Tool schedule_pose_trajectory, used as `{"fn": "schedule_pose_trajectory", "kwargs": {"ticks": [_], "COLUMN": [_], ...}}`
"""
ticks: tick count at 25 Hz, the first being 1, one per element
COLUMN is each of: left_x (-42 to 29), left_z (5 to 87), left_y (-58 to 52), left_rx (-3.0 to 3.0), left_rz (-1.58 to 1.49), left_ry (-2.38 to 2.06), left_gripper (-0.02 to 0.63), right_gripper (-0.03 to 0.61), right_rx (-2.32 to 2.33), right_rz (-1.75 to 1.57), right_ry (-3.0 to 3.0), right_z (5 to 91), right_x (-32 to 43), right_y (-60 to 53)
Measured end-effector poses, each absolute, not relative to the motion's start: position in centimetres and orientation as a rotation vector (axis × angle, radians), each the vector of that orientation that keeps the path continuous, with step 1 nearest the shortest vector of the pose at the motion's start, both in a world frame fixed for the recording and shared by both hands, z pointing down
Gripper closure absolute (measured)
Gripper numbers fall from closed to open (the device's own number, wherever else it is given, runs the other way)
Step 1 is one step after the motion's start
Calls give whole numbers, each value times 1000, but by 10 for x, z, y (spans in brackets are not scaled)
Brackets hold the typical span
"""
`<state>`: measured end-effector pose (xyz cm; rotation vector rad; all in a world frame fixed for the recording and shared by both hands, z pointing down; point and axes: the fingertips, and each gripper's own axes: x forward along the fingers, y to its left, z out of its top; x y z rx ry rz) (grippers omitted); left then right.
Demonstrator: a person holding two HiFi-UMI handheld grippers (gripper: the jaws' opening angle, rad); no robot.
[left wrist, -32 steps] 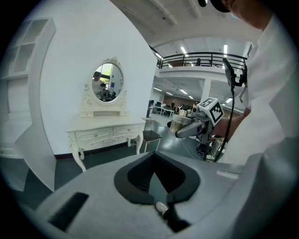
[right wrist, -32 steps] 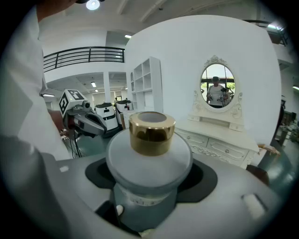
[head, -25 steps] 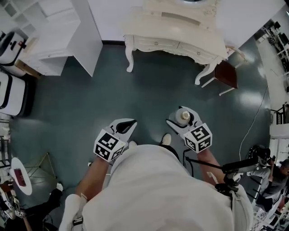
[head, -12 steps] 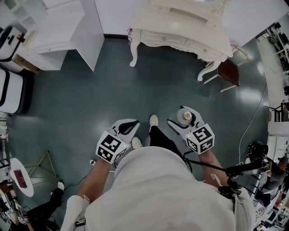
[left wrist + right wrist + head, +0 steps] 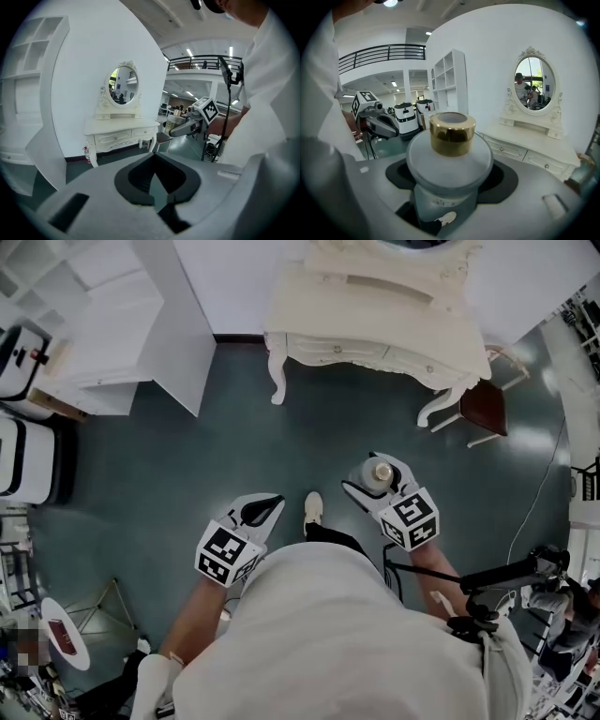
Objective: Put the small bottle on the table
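one bottle (image 5: 449, 161), two claws (image 5: 274, 501) (image 5: 362, 474), left seemingly closed

Small bottle (image 5: 381, 472) in right gripper (image 5: 374, 480), table (image 5: 356, 320) ahead, chair (image 5: 485, 407) at its right, shelves (image 5: 94, 315) left

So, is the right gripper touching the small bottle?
Touching. The right gripper view shows the small bottle wedged in the right gripper, its frosted body pressed against both jaws.

No legible text (small bottle (image 5: 449, 168) label blurred).
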<state>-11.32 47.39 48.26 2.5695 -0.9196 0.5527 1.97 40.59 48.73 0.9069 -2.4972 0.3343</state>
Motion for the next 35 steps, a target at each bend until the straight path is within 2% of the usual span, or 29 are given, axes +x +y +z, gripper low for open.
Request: {"fn": "schedule_pose_trajectory", "kwargs": {"ticks": [6, 14, 23, 35], "left_x": [-82, -56, -68, -105], "left_z": [460, 460, 475, 447], "left_y": [370, 285, 171, 2], "left_rx": [2599, 2597, 2661, 2795], "left_rz": [567, 558, 557, 575], "left_ry": [-938, -885, -747, -512], "left_gripper": [611, 611, 611, 611], "right_gripper": [236, 236, 236, 236], "right_rx": [909, 956, 1075, 1288], "right_rz": [296, 311, 352, 363], "right_ry": [-2499, -2461, -2396, -2295], "right_z": [481, 490, 500, 478], "right_x": [46, 70, 63, 47], "right_y": [305, 216, 120, -59]}}
